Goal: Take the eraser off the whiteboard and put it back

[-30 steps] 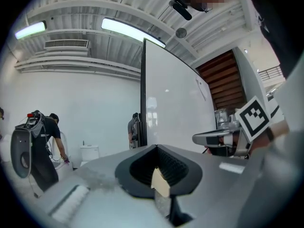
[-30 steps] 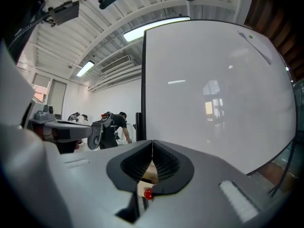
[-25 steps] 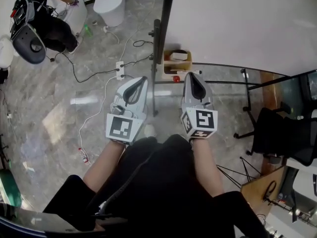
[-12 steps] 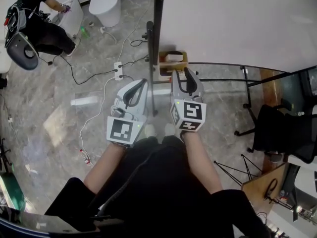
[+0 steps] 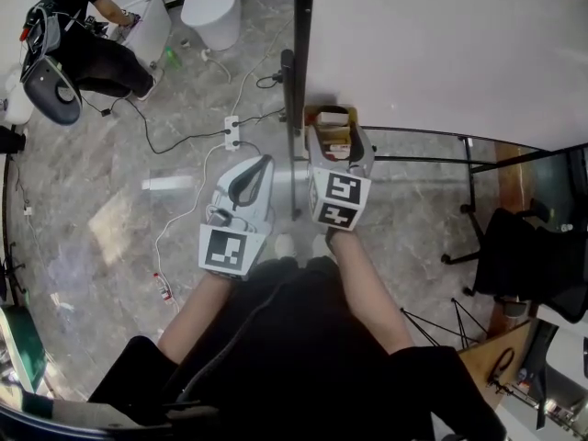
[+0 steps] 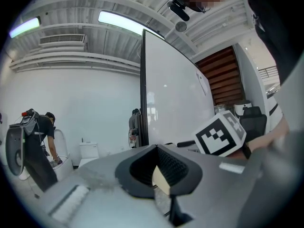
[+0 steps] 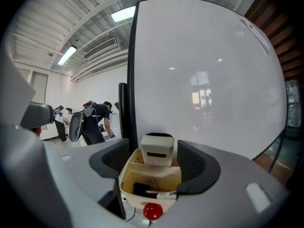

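The white eraser (image 7: 157, 149) stands upright in the rear compartment of a small wooden box (image 7: 127, 169) at the foot of the whiteboard (image 7: 204, 75). My right gripper (image 7: 156, 156) points at the box with its jaws opening. They stand wide on either side of the box and the pads touch nothing. In the head view the right gripper (image 5: 336, 136) overlaps the box (image 5: 317, 116), with the eraser (image 5: 334, 117) just past its tips. My left gripper (image 5: 252, 167) hovers to the left, shut and empty. It is also in its own view, the left gripper (image 6: 159, 167).
The box's front compartment holds a marker (image 7: 160, 194), and a red knob (image 7: 152, 211) sits below it. The board's dark stand post (image 5: 290, 99) rises beside the box. A power strip (image 5: 231, 132) with cables lies on the floor. A person (image 5: 87, 35) works far left. A black chair (image 5: 528, 251) stands right.
The right gripper has moved left and forward up to the box, and its jaws have gone from shut to wide. The left gripper has stayed about where it was.
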`<state>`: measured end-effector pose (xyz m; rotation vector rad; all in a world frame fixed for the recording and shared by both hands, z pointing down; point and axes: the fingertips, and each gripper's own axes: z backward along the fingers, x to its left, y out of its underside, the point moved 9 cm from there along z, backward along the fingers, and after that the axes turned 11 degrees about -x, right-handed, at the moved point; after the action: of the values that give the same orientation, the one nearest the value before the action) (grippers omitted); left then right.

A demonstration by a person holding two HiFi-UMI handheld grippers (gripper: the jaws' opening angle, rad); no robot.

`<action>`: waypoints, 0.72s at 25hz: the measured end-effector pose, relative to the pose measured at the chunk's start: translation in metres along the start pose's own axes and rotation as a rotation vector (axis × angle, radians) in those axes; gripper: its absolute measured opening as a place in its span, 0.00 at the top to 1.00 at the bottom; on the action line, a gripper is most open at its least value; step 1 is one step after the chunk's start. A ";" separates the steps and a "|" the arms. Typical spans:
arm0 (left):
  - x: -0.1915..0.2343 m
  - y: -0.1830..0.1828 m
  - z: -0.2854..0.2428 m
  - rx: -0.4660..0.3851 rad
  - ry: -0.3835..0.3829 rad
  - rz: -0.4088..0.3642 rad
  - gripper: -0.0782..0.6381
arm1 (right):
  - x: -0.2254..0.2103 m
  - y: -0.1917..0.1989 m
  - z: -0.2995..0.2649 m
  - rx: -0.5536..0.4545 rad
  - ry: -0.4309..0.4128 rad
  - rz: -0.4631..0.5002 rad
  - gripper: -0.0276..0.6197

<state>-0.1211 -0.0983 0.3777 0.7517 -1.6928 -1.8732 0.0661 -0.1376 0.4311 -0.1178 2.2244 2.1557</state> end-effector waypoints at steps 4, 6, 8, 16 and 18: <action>0.010 0.000 -0.003 0.006 -0.011 -0.003 0.88 | 0.000 0.001 -0.015 0.024 0.038 0.012 0.45; 0.014 -0.001 -0.004 0.006 -0.011 -0.004 0.88 | 0.001 0.000 -0.019 0.033 0.048 0.017 0.45; 0.017 -0.001 -0.006 0.005 -0.008 -0.006 0.88 | 0.001 0.002 -0.022 0.054 0.055 0.019 0.45; 0.028 0.002 -0.011 0.008 -0.005 0.001 0.88 | 0.000 0.006 -0.032 0.090 0.077 0.024 0.55; 0.030 0.002 -0.010 0.008 -0.006 0.002 0.88 | 0.001 0.005 -0.031 0.092 0.078 0.023 0.55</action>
<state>-0.1352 -0.1264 0.3774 0.7474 -1.7059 -1.8699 0.0652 -0.1686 0.4370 -0.1759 2.3740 2.0908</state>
